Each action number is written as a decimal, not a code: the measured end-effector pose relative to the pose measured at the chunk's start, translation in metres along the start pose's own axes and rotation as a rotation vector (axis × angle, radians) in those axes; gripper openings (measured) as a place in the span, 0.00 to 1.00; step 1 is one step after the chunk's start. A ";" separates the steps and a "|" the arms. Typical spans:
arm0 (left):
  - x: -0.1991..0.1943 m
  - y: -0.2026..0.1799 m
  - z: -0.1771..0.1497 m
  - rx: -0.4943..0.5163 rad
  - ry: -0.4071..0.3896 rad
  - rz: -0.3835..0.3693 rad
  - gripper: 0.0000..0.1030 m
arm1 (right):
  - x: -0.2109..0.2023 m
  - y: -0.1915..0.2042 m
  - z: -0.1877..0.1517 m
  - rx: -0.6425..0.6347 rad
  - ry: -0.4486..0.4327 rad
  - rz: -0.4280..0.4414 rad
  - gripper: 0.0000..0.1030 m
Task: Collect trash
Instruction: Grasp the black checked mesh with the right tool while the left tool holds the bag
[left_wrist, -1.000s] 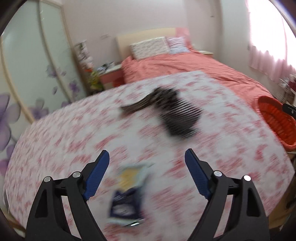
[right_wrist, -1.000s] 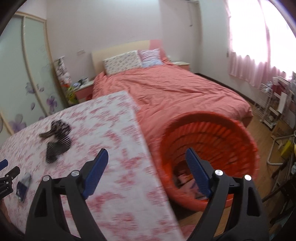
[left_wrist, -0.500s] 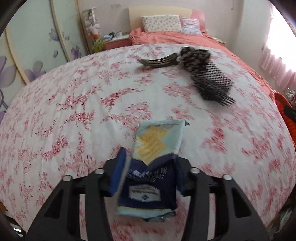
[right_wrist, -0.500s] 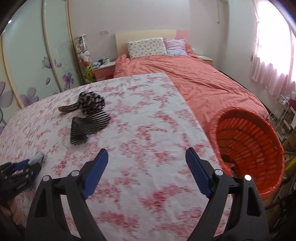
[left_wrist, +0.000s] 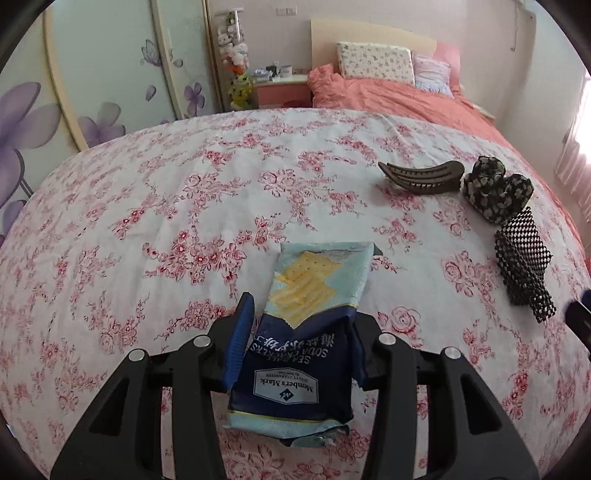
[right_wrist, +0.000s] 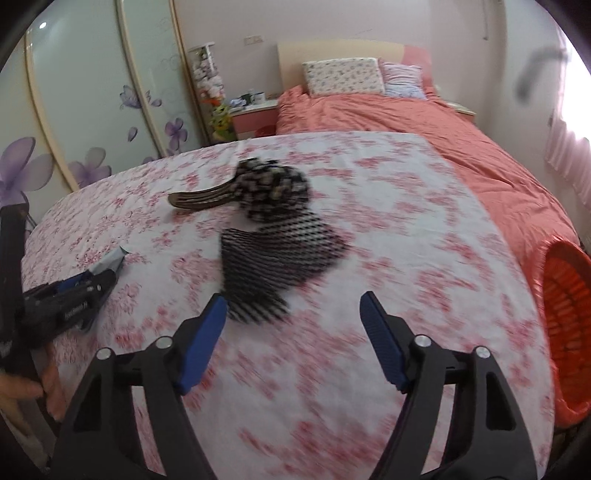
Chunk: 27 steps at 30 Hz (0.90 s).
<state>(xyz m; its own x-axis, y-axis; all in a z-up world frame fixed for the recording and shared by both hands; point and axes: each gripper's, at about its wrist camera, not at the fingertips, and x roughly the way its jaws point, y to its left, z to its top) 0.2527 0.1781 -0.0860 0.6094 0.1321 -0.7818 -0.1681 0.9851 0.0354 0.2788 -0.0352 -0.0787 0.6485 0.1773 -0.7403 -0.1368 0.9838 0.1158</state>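
Wrapper pinched on the left, right side reaching for the mesh

Left wrist view: your left hand-held gripper (left_wrist: 299, 345) pinches the cracker wrapper (left_wrist: 312, 325) across its dark lower half, low on the floral bed cover (left_wrist: 147, 206), so it lifts flat. Right wrist view: your right hand-held gripper (right_wrist: 291, 343), jaws spread and just narrowing around nothing, aims at the black mesh sleeve (right_wrist: 280, 258) beside the hair clip (right_wrist: 199, 197); the orange basket (right_wrist: 565, 332) waits at the bed's edge, probably for the trash.
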 end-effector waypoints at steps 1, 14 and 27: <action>-0.001 0.000 -0.001 -0.004 -0.001 -0.005 0.45 | 0.004 0.004 0.002 -0.003 0.006 0.003 0.68; 0.000 0.000 0.001 -0.020 0.002 -0.015 0.46 | 0.047 0.030 0.015 -0.065 0.070 -0.076 0.43; -0.001 0.000 0.000 -0.020 0.002 -0.015 0.47 | 0.023 -0.018 0.001 -0.046 0.035 -0.178 0.17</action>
<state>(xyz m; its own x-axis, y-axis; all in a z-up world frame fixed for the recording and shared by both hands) 0.2525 0.1785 -0.0852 0.6102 0.1173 -0.7835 -0.1743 0.9846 0.0116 0.2970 -0.0488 -0.0977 0.6393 -0.0016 -0.7689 -0.0567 0.9972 -0.0493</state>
